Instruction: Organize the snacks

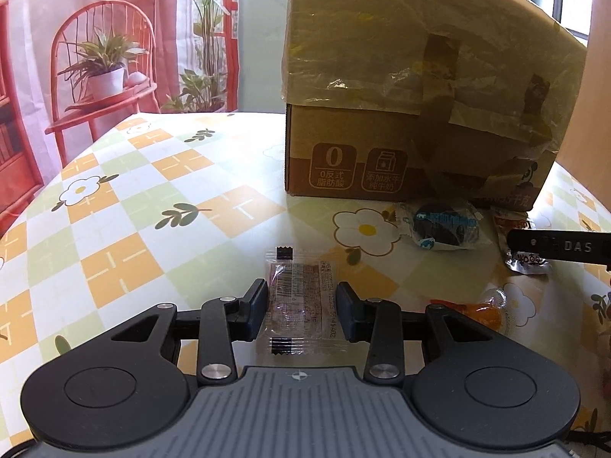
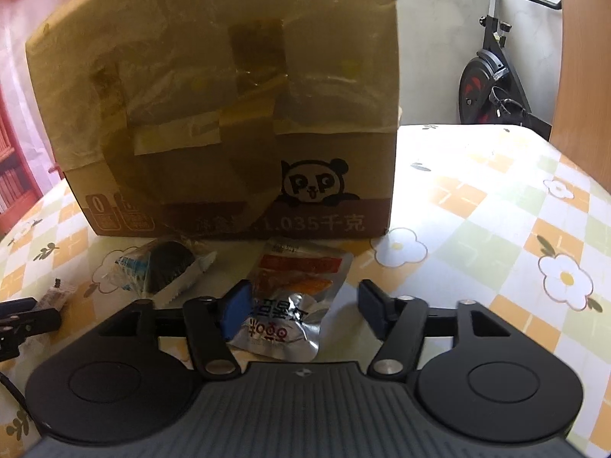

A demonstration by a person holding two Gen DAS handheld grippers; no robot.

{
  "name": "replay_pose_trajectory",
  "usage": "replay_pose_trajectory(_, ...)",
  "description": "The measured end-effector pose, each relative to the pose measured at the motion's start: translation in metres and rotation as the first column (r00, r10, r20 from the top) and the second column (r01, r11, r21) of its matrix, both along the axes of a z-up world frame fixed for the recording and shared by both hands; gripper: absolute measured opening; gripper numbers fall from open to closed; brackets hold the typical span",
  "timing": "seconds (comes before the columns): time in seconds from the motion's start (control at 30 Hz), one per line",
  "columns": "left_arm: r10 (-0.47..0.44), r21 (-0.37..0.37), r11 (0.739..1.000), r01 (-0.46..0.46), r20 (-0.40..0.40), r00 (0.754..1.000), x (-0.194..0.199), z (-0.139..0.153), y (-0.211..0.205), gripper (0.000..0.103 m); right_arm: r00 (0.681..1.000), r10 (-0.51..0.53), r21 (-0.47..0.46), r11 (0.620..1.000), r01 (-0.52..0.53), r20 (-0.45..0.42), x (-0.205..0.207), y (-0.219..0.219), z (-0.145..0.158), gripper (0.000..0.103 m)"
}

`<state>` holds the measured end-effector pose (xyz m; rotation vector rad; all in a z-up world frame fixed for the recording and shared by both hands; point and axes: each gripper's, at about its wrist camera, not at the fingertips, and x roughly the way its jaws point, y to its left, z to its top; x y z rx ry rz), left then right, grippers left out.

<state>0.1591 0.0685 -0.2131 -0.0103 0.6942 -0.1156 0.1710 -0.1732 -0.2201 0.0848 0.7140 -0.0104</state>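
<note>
On tablecloth (image 1: 114, 229), left gripper (image 1: 303, 311) clasping clear packet (image 1: 298, 297)

- The cardboard box (image 2: 236, 114) carries a panda face lettered "P P", with "1.035千克" printed below it, lower centre of the right wrist view.
- Its lower left corner shows a badge with "0" and "0反式脂肪酸".
- The right gripper (image 1: 557, 247) reads "DAS", perhaps partly cut off.
</note>
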Motion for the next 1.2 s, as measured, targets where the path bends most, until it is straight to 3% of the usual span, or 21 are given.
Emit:
replay_pose_trajectory(0.23, -0.005, -0.021, 1.000, 0.005, 0.005, 1.000, -0.002, -0.001, 0.003, 0.043, 0.999, -0.002, -0.045, 0.999, 0.000, -0.039, 0.016, 0.013, 0.001, 0.071)
replay_pose_trajectory(0.37, -0.010, -0.021, 1.000, 0.010, 0.008, 1.000, -0.002, -0.001, 0.005, 0.043, 0.999, -0.011, -0.006, 1.000, 0.011, -0.052, 0.027, 0.013, 0.002, 0.072)
replay_pose_trajectory(0.57, -0.015, -0.033, 0.999, 0.015, 0.011, 1.000, -0.001, -0.002, 0.007, 0.045, 1.000, -0.003, -0.103, 0.995, 0.000, -0.028, 0.022, 0.031, -0.007, 0.073)
replay_pose_trajectory(0.97, -0.016, -0.021, 1.000, 0.016, 0.011, 1.000, -0.001, -0.002, 0.005, 0.045, 1.000, 0.008, -0.062, 0.998, -0.008, 0.008, -0.017, 0.024, -0.007, 0.057)
replay_pose_trajectory(1.2, -0.015, -0.007, 1.000, 0.015, 0.011, 1.000, -0.001, -0.001, 0.002, 0.045, 0.997, 0.006, -0.061, 0.998, -0.001, 0.081, -0.030, 0.022, -0.001, 0.039)
